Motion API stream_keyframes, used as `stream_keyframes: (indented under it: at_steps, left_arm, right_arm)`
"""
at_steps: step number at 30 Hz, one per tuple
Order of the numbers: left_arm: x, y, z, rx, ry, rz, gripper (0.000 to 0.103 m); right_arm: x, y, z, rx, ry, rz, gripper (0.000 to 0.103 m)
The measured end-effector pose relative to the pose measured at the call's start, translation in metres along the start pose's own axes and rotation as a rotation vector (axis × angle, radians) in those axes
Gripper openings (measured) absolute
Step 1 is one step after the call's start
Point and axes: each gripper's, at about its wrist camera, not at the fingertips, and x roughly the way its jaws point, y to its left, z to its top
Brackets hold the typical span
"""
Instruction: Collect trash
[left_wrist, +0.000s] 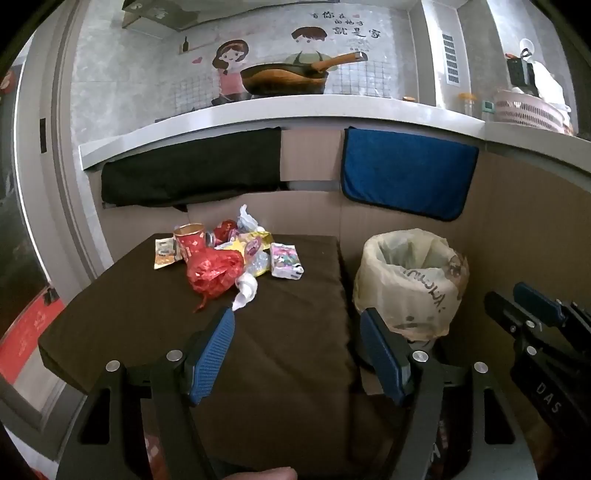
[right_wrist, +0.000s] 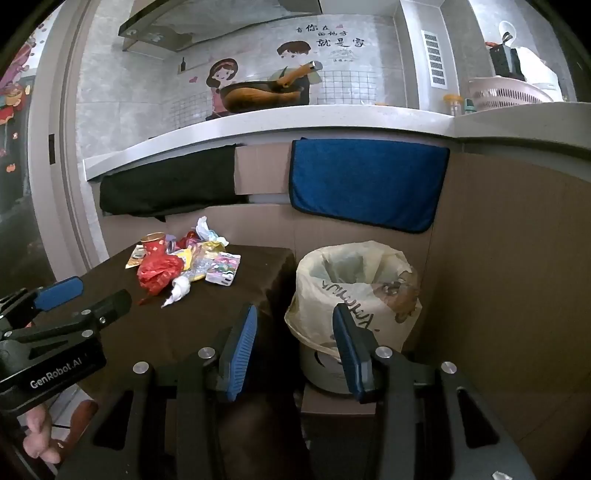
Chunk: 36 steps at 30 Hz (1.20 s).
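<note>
A pile of trash lies at the far side of the brown cushioned table (left_wrist: 280, 332): a red plastic bag (left_wrist: 214, 271), a red paper cup (left_wrist: 190, 240), a white tissue (left_wrist: 245, 290), a colourful wrapper (left_wrist: 286, 260). The pile shows in the right wrist view too, with the red bag (right_wrist: 159, 273). A bin lined with a pale bag (left_wrist: 410, 280) (right_wrist: 354, 291) stands right of the table. My left gripper (left_wrist: 297, 325) is open and empty, short of the pile. My right gripper (right_wrist: 295, 325) is open and empty, near the bin. Each gripper shows in the other's view, the right (left_wrist: 535, 310) and the left (right_wrist: 85, 295).
Cardboard panels (right_wrist: 509, 277) wall in the area behind and to the right. A black cloth (left_wrist: 192, 173) and a blue towel (left_wrist: 406, 177) hang from the white counter edge (left_wrist: 258, 114). A wok (left_wrist: 284, 79) and a pink basket (left_wrist: 528, 110) sit on the counter.
</note>
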Motion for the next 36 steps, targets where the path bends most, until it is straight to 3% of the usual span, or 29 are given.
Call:
stream_keyframes:
  at_steps: [36]
  left_arm:
    - [-0.0039, 0.0069, 0.003, -0.003, 0.0, -0.002, 0.071]
  right_arm:
    - [0.003, -0.0029, -0.0006, 0.003, 0.007, -0.002, 0.04]
